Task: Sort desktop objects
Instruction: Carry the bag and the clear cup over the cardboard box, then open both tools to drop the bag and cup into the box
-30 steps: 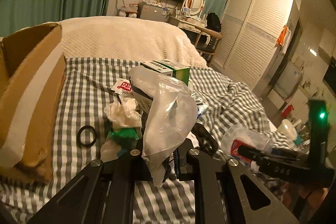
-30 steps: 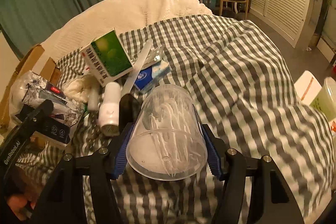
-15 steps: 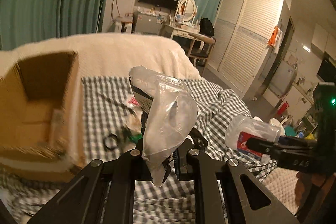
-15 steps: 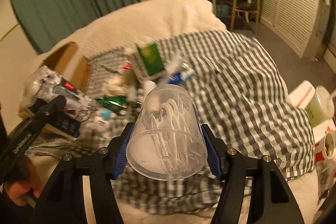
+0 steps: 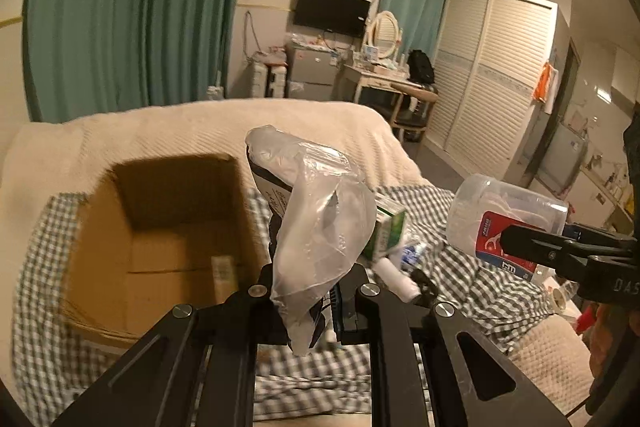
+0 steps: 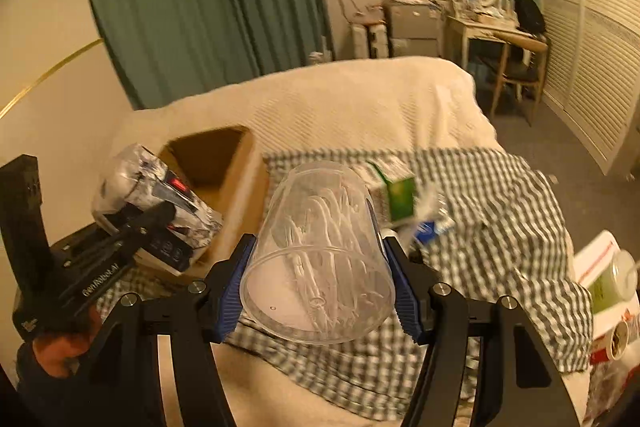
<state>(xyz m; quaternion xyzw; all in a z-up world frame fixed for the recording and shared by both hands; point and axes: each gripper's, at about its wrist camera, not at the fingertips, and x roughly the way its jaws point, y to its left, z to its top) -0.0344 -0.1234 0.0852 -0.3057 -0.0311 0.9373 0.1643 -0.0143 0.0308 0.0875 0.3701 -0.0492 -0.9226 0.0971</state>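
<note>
Clear plastic fills both grips — the left gripper is clenched on a plastic-wrapped packet that stands up from its jaws, and the right gripper clasps a transparent tub of floss picks between its blue pads. Both loads hang in the air above the checked cloth, so this looks like the carry step of sorting. The open cardboard box lies ahead and to the left of the left gripper; the next move probably calls for bringing each load over its mouth and letting go. A green carton and a white roll lie just ahead — nothing blocks the box.
</note>
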